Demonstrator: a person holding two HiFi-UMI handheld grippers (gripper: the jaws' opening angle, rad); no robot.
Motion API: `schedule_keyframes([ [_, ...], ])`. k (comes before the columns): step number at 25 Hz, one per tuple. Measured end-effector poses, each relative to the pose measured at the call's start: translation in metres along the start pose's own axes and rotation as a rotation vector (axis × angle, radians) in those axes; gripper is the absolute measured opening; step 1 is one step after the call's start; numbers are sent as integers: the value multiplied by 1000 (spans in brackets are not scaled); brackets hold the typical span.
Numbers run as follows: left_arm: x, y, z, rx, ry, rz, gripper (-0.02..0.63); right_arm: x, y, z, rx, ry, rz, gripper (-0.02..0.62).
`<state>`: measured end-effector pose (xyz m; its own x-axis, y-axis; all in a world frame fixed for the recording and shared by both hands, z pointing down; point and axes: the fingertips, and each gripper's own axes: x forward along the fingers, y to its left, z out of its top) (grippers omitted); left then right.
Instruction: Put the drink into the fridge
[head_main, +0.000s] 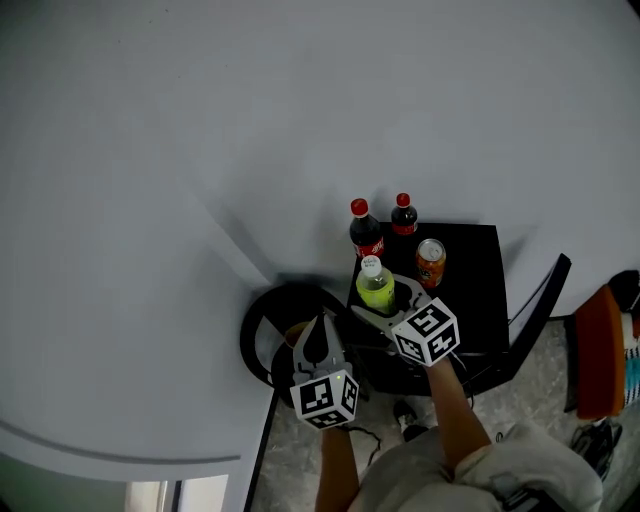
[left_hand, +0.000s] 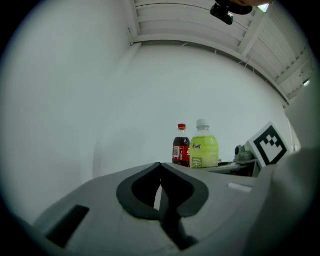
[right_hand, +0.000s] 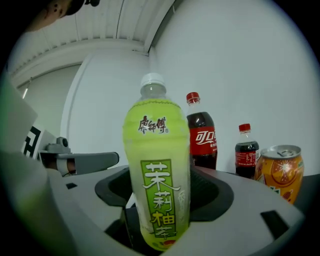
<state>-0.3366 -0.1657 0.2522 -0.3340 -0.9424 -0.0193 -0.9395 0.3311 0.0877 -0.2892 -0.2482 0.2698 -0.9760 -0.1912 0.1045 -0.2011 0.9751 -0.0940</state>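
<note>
Black table (head_main: 482, 300) bearing four drinks: one green bottle (head_main: 376, 286), two colas, namely the larger cola bottle (head_main: 366, 233) and the smaller cola bottle (head_main: 404, 216), and one orange can (head_main: 431, 263). The right gripper (head_main: 384, 304) has its fingers wide around the upright green bottle, not pressing it. The left gripper (left_hand: 160, 165) has its fingers closed and empty.

Tea bottle (head_main: 376, 285) stands at the tabletop's (head_main: 480, 300) near-left corner, between the right gripper's (head_main: 386, 303) jaws. Behind it is the large cola bottle (head_main: 366, 232), with the small cola bottle (head_main: 404, 215) to that one's right and the can (head_main: 431, 262) right of the tea bottle. Left gripper (head_main: 320, 332) sits left of the tabletop.
</note>
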Motion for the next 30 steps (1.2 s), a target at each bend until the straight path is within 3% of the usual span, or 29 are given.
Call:
schedule_keyframes([
  [8,-18,-13,-9,-20,9,-27,9,-31,4,9,-19,-60,-74,314],
  [17,-92,-67,-27,-23,46,-108,9,-120,52,0,-20,-109,-153,311],
  [23,-142,-110,-61,-26,102,-172,9,-181,82,-41,-3,-93,-227,311],
  [30,-169,-142,-136,21,223,-269,9,-209,86,-137,11,-4,-363,311],
])
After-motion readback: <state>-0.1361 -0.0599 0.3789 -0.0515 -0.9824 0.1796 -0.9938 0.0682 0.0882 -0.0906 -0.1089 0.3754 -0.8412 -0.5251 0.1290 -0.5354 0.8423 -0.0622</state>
